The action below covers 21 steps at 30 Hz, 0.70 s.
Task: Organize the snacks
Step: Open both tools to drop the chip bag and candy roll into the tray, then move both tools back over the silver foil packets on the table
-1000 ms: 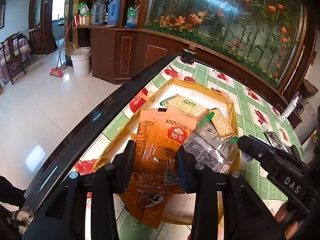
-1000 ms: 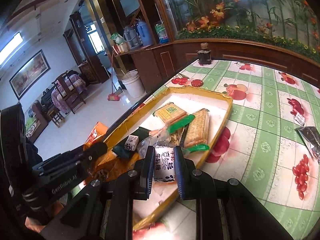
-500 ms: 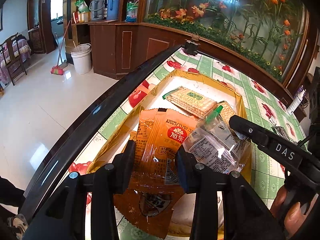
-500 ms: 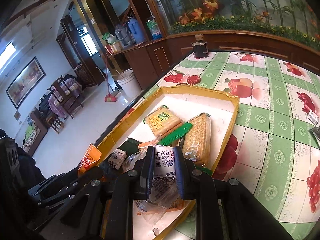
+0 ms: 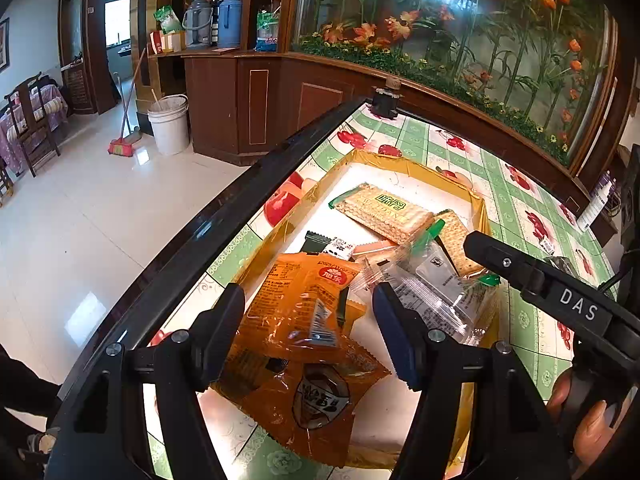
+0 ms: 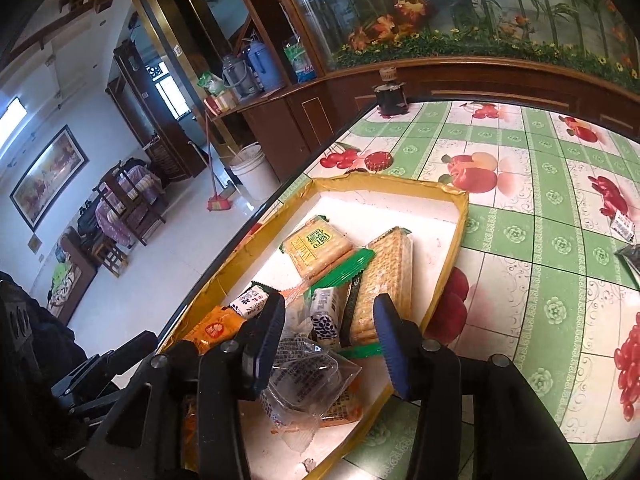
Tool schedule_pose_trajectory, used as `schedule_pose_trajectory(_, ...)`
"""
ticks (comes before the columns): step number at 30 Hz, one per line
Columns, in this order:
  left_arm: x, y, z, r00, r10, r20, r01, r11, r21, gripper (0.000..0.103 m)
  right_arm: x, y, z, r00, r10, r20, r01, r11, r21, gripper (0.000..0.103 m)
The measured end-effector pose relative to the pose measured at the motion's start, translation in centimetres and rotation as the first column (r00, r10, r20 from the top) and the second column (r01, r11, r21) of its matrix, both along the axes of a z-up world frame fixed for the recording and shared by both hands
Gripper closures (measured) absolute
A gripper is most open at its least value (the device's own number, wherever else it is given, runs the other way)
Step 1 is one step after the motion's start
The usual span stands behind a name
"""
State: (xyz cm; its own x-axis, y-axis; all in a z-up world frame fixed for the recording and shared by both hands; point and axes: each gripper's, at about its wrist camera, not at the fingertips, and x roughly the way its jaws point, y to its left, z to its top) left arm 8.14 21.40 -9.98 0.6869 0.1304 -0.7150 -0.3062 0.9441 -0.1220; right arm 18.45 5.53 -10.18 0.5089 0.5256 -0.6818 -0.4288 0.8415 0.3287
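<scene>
A shallow yellow-rimmed tray (image 5: 404, 162) (image 6: 456, 248) on the table holds several snack packs. My left gripper (image 5: 308, 312) is open above the tray's near end; an orange snack bag (image 5: 304, 304) lies loose between its fingers on another orange pack (image 5: 316, 396). My right gripper (image 6: 328, 316) is open over the tray; a white pack with blue print (image 6: 326, 312) and a clear wrapper (image 6: 304, 376) lie in the tray below it. Cracker packs (image 5: 384, 210) (image 6: 384, 280) lie further in. The right gripper's arm shows in the left wrist view (image 5: 560, 300).
The table has a green-and-white fruit-print cloth (image 6: 540, 216) and a dark curved edge (image 5: 224, 220) along the left. A small dark jar (image 6: 390, 96) stands at the far corner. Small wrappers (image 6: 624, 226) lie at the right. A wooden cabinet with flowers stands behind.
Both grippers have opened. The orange bag dropped out of the left gripper into the tray, and the white blue-print pack dropped out of the right gripper among the other snacks.
</scene>
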Motion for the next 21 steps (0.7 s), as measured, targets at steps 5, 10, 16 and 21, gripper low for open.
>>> schedule_pose_trajectory(5, -0.3, -0.1, 1.1, 1.0, 0.002, 0.019, -0.002, 1.0, 0.002, 0.037, -0.8, -1.1, 0.9, 1.0, -0.009, 0.013, 0.008, 1.0, 0.005, 0.054)
schedule_pose_trajectory(10, -1.0, -1.0, 2.0, 0.999, -0.006, 0.037, 0.005, 1.0, 0.017, 0.037, -1.7, -2.6, 1.7, 0.999, -0.023, 0.024, 0.022, 1.0, 0.007, 0.054)
schedule_pose_trajectory(16, -1.4, -1.6, 3.0, 0.998, -0.024, 0.058, 0.025, 1.0, -0.018, 0.026, -2.8, -4.8, 2.7, 0.998, -0.052, 0.037, 0.052, 0.999, 0.011, 0.047)
schedule_pose_trajectory(21, -1.3, -1.7, 3.7, 0.997, -0.042, 0.06, 0.046, 0.997, -0.07, 0.026, -3.6, -6.8, 3.3, 0.996, -0.071, 0.047, 0.07, 0.997, 0.021, 0.046)
